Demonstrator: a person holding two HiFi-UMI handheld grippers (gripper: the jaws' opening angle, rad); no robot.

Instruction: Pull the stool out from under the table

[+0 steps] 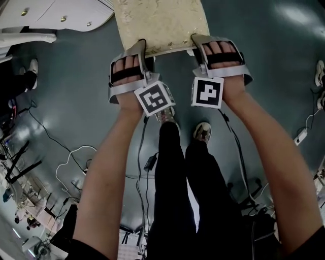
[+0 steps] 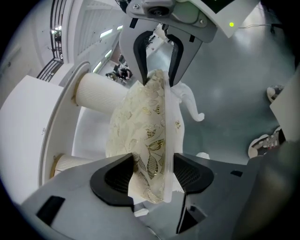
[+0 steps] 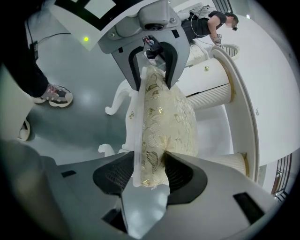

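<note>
Grips the stool's (image 1: 162,23) cushioned seat edge, top centre of frame, with left gripper (image 1: 140,50) and right gripper (image 1: 199,44) both clamped on it side by side. Presumably keeps the pull straight. Appears mostly clear of white table (image 1: 51,12), upper left.

This looks like a recording lab or studio with staged furniture, not a home. A loose white cable (image 1: 76,149) and thin black cables (image 1: 48,133) trail over the glossy grey-blue floor (image 1: 76,86) at the head view's left. They run beside black equipment stands (image 1: 20,165) at lower left (what they carry is too small to tell). A white table with fluted columns (image 2: 96,91) stands on that bare floor.
</note>
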